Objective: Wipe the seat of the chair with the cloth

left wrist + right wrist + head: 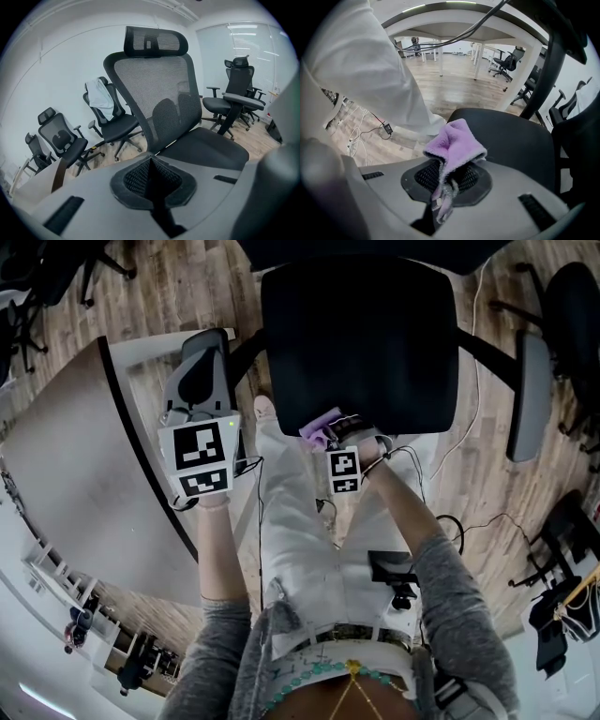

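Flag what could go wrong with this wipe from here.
1. The cloth is only a small bunch in the right gripper, so its hard jaws may scrape the seat instead.
2. The left gripper is shut on nothing beside the chair, so the chair might swivel under the push.

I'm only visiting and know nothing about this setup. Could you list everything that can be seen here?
Office chair: one, black, directly in front of the person.
Cloth: one, purple, held at the seat's near edge.
Other chairs: at least four, black, by the white wall; one has white fabric draped over it.
Table: one, whitish with a dark edge, left of the person.
Cables with an adapter: several, black and white, on the wooden floor.
Left gripper: one, grey, jaws together, empty, left of the chair.
Right gripper: one, grey, shut on the cloth.
Person: white trousers, grey sleeves.
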`<action>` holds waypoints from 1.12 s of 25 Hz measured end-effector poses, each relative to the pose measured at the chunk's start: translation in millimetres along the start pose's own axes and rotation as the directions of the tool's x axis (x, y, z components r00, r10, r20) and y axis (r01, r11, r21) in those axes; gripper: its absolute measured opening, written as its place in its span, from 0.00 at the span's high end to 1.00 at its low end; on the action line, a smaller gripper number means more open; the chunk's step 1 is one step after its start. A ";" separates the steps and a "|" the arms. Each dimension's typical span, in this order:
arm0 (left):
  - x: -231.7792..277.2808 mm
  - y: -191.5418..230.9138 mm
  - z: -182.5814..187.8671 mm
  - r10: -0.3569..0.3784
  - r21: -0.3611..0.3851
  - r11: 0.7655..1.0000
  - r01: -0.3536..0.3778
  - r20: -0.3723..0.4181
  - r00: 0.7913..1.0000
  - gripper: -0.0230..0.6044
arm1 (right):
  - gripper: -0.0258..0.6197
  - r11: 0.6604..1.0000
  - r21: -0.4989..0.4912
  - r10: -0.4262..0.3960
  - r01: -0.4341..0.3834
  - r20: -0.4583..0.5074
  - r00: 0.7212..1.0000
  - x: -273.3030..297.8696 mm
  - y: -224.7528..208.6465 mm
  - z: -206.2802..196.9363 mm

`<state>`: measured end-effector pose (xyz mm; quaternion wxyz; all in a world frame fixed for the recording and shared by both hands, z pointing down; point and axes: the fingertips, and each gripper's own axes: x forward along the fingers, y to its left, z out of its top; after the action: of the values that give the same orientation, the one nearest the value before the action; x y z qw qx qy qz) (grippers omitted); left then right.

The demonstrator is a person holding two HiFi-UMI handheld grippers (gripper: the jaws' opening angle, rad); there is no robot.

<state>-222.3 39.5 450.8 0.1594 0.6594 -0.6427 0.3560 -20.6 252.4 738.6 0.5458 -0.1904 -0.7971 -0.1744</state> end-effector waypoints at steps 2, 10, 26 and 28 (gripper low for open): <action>-0.4 0.7 0.1 0.001 0.000 1.000 -0.001 -0.001 1.000 0.96 | 0.89 1.000 0.005 0.002 -0.001 -0.008 1.000 -1.2 1.3 -5.7; -0.8 1.8 -0.6 0.006 0.006 1.000 -0.006 -0.001 1.000 0.96 | 0.89 0.997 0.071 0.021 -0.019 -0.028 0.999 -6.4 6.8 -28.3; -2.4 -3.3 0.8 -0.003 -0.008 1.000 0.003 -0.005 1.000 0.96 | 0.89 0.990 0.133 0.050 -0.040 -0.077 0.996 -22.1 26.1 -79.7; -3.3 -4.6 1.7 -0.002 -0.007 1.000 0.002 -0.005 1.000 0.96 | 0.89 0.989 0.139 0.052 -0.040 -0.082 0.995 -25.0 29.3 -86.7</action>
<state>-217.2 41.4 448.6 0.1636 0.6588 -0.6427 0.3552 71.9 232.9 747.0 0.5952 -0.1632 -0.7784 -0.1145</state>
